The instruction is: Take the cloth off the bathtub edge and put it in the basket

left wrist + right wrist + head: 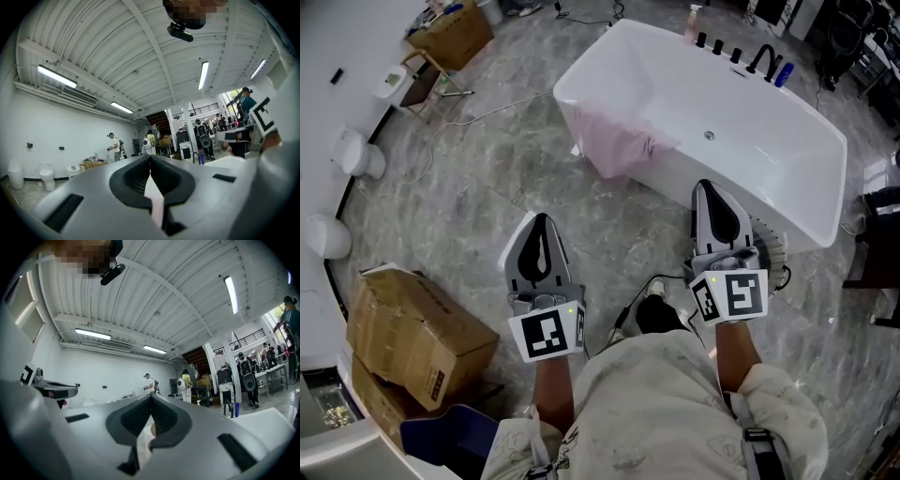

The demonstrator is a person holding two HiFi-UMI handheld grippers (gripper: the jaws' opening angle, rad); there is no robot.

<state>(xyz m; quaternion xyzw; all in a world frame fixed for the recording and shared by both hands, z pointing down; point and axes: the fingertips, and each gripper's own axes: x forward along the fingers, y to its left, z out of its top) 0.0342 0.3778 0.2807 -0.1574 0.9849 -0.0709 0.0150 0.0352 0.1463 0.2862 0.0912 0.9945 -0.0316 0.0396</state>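
Note:
A pink cloth [622, 142] hangs over the near left edge of the white bathtub [787, 159], draping down its outer side. My left gripper [541, 218] is over the floor, short of the tub and below the cloth; its jaws are shut with nothing in them. My right gripper [706, 185] is shut too and empty, with its tip against the tub's near wall in the head view. A slotted round basket [770, 251] sits on the floor by the tub, partly hidden behind the right gripper. In the left gripper view the jaws [150, 157] meet, and a pale pink strip shows below them.
Cardboard boxes [414, 330] stand at the left, and another box [452, 36] is at the top left. White fixtures [358, 153] line the left wall. A black faucet and bottles [759, 60] sit on the tub's far rim. A cable [626, 317] lies on the floor. Several people [148, 382] stand far off.

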